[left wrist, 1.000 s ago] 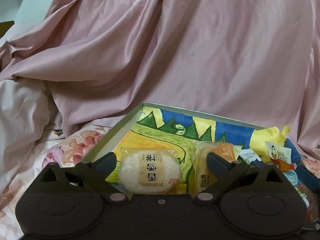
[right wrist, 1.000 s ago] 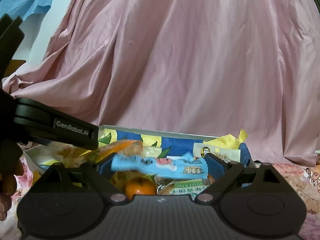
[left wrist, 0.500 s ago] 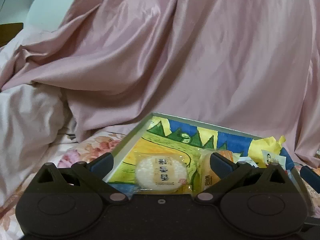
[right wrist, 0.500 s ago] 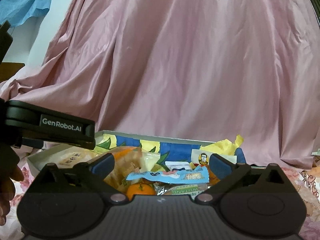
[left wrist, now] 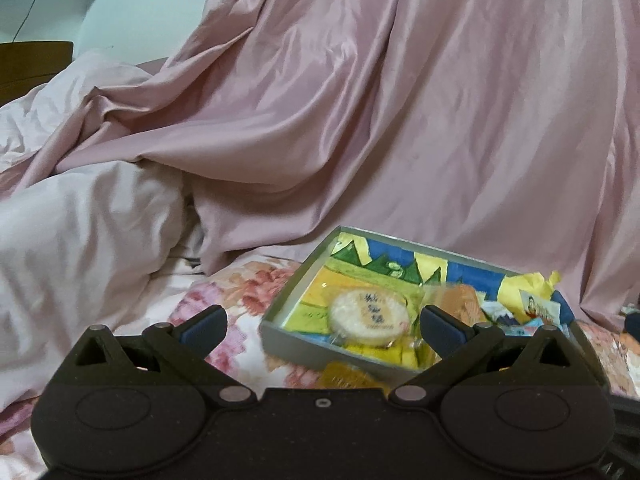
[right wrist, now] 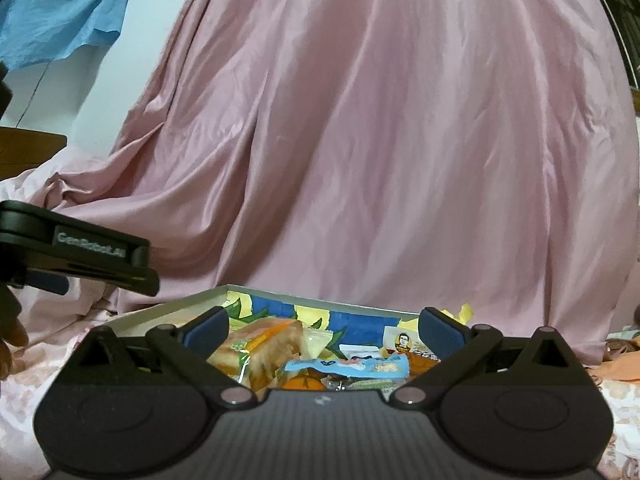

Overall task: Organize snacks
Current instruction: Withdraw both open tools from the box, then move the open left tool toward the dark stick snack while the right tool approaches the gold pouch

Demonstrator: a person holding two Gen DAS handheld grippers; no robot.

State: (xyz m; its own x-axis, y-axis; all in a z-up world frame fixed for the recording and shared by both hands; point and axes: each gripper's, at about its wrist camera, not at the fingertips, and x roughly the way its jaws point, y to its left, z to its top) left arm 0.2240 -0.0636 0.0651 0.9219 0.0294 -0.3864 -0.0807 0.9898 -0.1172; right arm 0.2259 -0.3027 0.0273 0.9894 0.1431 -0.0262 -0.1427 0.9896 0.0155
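Hidden or unclear: in the left wrist view the right end of the box (left wrist: 298, 342) is cut off behind the gripper's finger, and the snacks heaped there blur into one another; the print on the round rice cake (left wrist: 370, 316) cannot be read. A yellow wrapper (left wrist: 346, 378) just outside the near wall of the box is half hidden by the gripper body. In the right wrist view the orange fruit (right wrist: 304, 383) shows only its top.
Left gripper (left wrist: 322, 322): jaws spread wide, nothing between them, held short of the box and above the bedspread.
Right gripper (right wrist: 323, 330): jaws wide apart and empty, aimed at the box over the snacks.
Snacks: all but the yellow wrapper lie inside the shallow box with its cartoon-printed floor; the rice cake lies flat near the left end, a wrapped bread (right wrist: 260, 346) beside it.
Orientation: the blue bar packet (right wrist: 348, 367) lies across the right gripper's view, long axis left to right, on top of the pile.
Surface: a floral bedspread (left wrist: 240, 312) carries the box.
Room: a pink satin sheet (left wrist: 400, 120) rises in folds behind; a blue cloth (right wrist: 60, 12) hangs on the pale wall at upper left.
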